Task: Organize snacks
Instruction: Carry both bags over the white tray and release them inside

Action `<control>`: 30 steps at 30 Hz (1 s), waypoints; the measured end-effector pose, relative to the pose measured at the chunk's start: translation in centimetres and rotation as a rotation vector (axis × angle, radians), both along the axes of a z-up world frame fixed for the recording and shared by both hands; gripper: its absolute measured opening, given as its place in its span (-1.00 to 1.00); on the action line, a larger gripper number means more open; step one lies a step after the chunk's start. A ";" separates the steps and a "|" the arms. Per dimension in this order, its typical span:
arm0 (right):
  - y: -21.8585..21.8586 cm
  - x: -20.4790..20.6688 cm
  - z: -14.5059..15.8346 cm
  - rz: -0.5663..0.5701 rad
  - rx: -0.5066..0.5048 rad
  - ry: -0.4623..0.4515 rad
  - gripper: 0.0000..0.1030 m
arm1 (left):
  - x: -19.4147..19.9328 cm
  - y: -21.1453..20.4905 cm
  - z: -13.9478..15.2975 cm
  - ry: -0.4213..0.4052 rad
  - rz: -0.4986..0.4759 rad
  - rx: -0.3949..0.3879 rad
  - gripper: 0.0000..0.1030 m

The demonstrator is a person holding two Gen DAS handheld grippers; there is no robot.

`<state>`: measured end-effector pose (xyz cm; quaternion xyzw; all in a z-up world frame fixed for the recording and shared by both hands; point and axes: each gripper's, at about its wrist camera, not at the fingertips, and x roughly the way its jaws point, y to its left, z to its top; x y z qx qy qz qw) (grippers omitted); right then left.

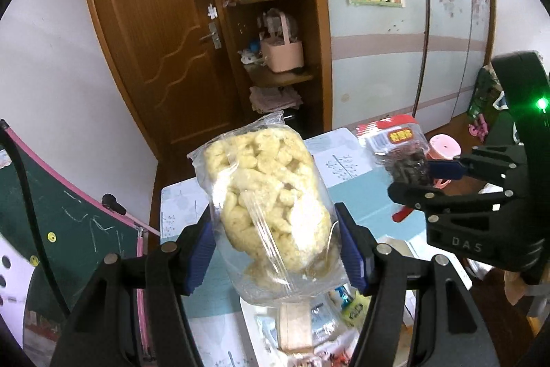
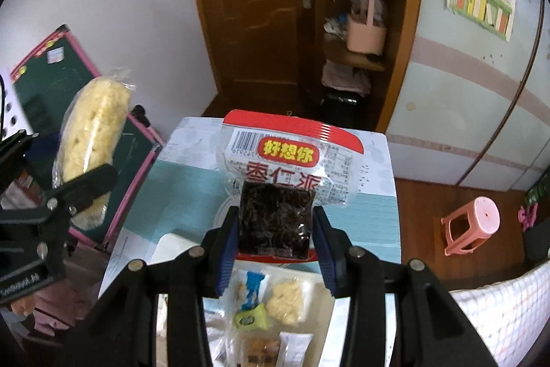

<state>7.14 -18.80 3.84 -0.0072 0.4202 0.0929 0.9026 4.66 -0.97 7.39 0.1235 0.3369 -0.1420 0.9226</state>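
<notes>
My left gripper (image 1: 275,246) is shut on a clear bag of yellow puffed snacks (image 1: 268,195) and holds it upright above the table (image 1: 364,205); the bag also shows in the right wrist view (image 2: 91,140). My right gripper (image 2: 275,246) is shut on a red-topped packet of dark dried fruit (image 2: 282,177), also above the table (image 2: 192,184). That packet shows in the left wrist view (image 1: 398,147), with the right gripper (image 1: 417,176) at the right. Several small wrapped snacks (image 2: 264,305) lie on the table below the right gripper.
A green chalkboard with a pink frame (image 1: 68,222) leans left of the table. A wooden door (image 1: 154,33) and open shelves (image 1: 275,33) stand behind. A pink stool (image 2: 471,226) stands on the floor at the right. A checked cloth (image 2: 505,308) lies at the lower right.
</notes>
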 end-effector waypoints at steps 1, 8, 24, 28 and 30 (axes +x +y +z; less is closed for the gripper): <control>0.2 -0.8 0.1 0.008 0.004 -0.006 -0.20 | -1.0 0.1 -0.1 -0.016 -0.001 0.008 0.23; 0.4 -3.7 0.0 0.032 0.030 -0.015 -0.20 | -4.2 0.9 -1.8 0.001 0.007 0.010 0.23; 1.1 -5.9 -5.7 0.021 0.052 0.116 -0.17 | -5.0 1.8 -10.2 0.147 0.000 -0.003 0.23; 1.4 -5.4 -7.2 0.015 0.051 0.147 -0.16 | -5.0 1.4 -11.7 0.175 -0.010 0.005 0.24; 1.7 -5.1 -7.7 0.011 0.034 0.150 -0.16 | -5.2 1.2 -12.2 0.181 -0.030 -0.001 0.28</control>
